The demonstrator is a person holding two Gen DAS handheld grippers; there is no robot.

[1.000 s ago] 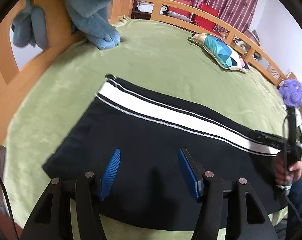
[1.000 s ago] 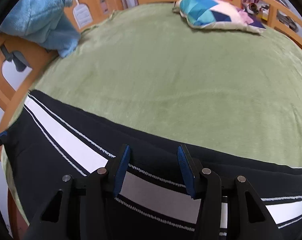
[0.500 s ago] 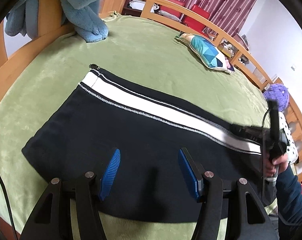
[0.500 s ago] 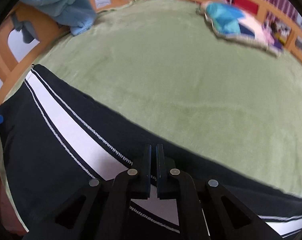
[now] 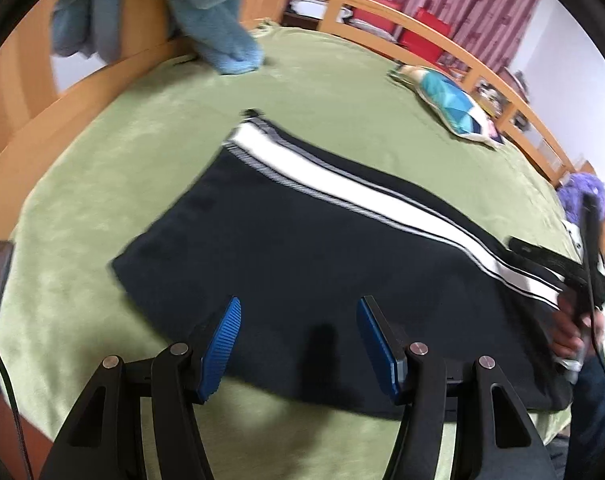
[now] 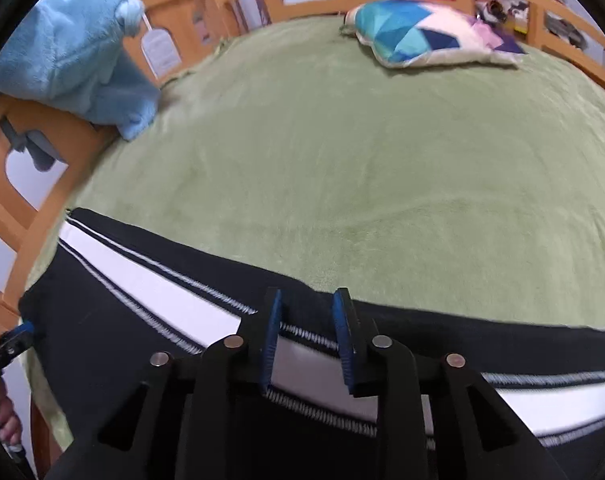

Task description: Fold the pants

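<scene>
— Where are the pants sitting right now?

— The black pants are lying flat on the green blanket that is covering the wooden-railed bed, with their white side stripe running along the far edge.

— What is the left gripper doing?

— It is hovering over the near edge of the pants with its blue pads standing well apart, gripping nothing.

— And the right gripper?

— Its jaws have just been opening and are now standing narrowly parted over the striped edge. The fabric is showing between the pads, but they are not pressing on it.

— Anything else lying around?

— A patterned pillow is resting far back on the blanket, and a light blue plush blanket is hanging over the rail on the left.
</scene>
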